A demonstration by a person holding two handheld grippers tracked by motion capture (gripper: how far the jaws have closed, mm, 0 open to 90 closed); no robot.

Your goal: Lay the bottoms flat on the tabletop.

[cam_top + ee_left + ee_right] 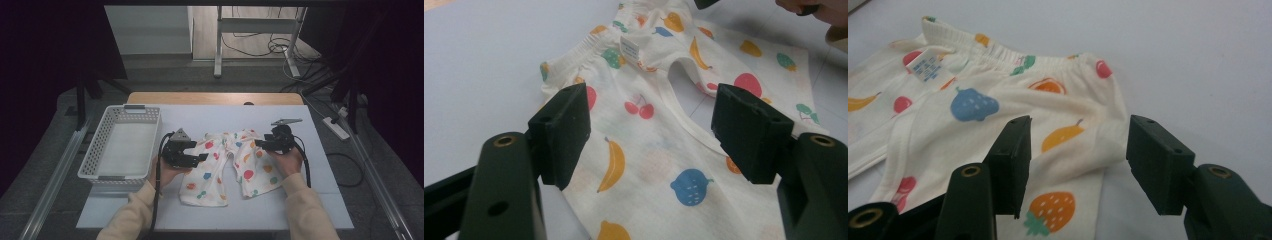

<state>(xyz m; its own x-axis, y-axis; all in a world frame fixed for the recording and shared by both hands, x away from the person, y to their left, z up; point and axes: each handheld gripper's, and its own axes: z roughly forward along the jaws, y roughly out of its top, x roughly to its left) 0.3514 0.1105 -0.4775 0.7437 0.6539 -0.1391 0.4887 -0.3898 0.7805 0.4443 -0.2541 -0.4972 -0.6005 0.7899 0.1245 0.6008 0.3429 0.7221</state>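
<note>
- A pair of small cream trousers [227,165] printed with coloured fruit lies spread flat near the middle of the table, waistband toward the far edge and the two legs running back toward the person.
- In the left gripper view the trousers [659,150] show bananas, cherries and a blue strawberry, with a white label [629,48] sewn at the elastic waistband; the cloth lies smooth, with a curved seam where the legs part.
- The left gripper [192,157] sits at the outer edge of the left trouser leg. Its jaws stand apart over the cloth, which lies flat below them, not pinched.
- The right gripper [262,145] hangs at the other side, by the waist end of the right leg. Its jaws are apart too; in the right gripper view the fabric [1048,150] lies loose between and beneath them, a soft fold near the hem side, with neither pad pressing on it.
- Both hands come in from the near edge in pale yellow sleeves [305,210].
- A white perforated basket [100,150] stands left of the trousers, just beside the left gripper.
- The surface is a pale grey-blue mat [300,200] over a wooden tabletop [215,97] whose far strip shows bare.
- Beyond, a dim room: grey floor [170,75], the white legs of another table [218,45], loose cables [270,47], and a power strip [336,127] at the right.
</note>
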